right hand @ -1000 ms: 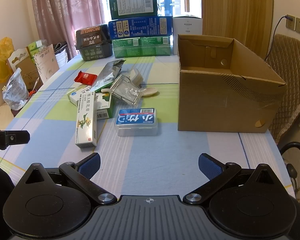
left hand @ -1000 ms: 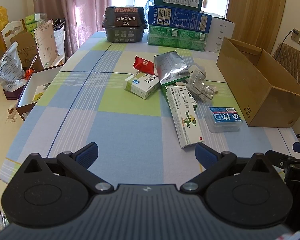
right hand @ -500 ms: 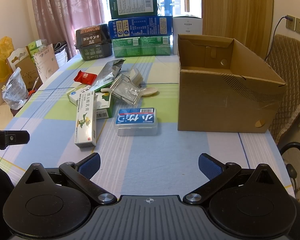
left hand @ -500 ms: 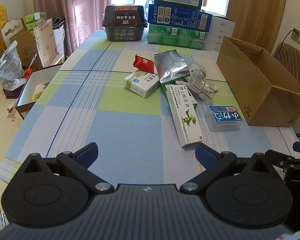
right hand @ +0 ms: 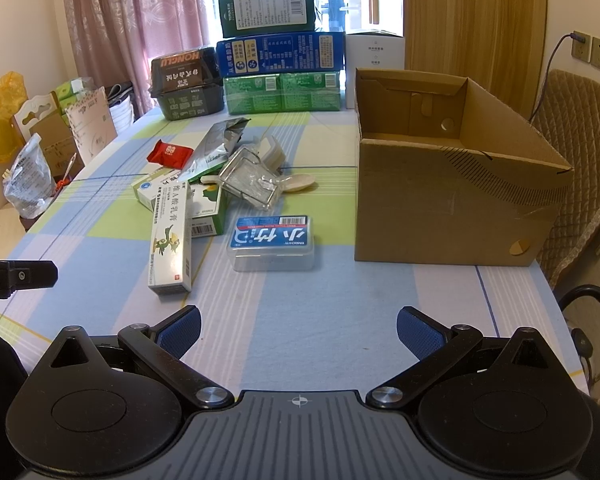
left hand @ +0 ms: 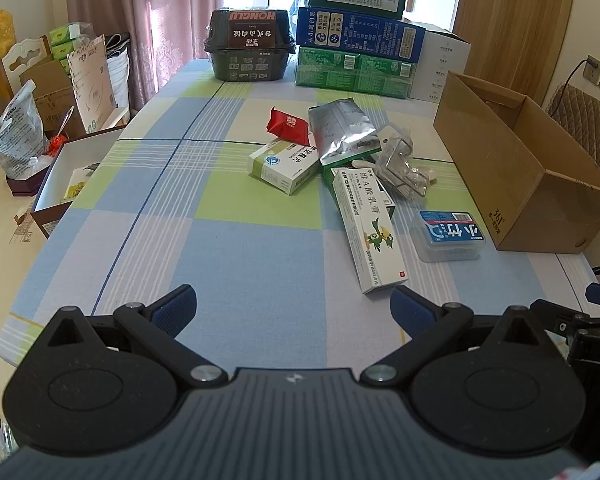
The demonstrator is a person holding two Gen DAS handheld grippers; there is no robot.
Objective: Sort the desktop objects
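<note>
Fingers [right hand: 418, 336] spread, empty; long ointment box [right hand: 169, 236] lies lengthwise away from camera.

Tablecloth [right hand: 340, 320] was checked blue, green & cream w/ thin white stripes. Cardboard box [right hand: 440, 208] plain brown. Floss case [right hand: 271, 242] clear w/ blue label, white chars. Long carton [right hand: 170, 236] white w/ green print. Packet [right hand: 169, 153] red. Pouch [left hand: 340, 128] silver.

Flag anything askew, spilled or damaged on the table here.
Nothing is spilled or visibly broken. The loose items lie in an untidy heap: a crumpled silver foil pouch leans over the green-and-white medicine boxes, and the long white ointment carton lies across them. The brown cardboard box stands open.
</note>
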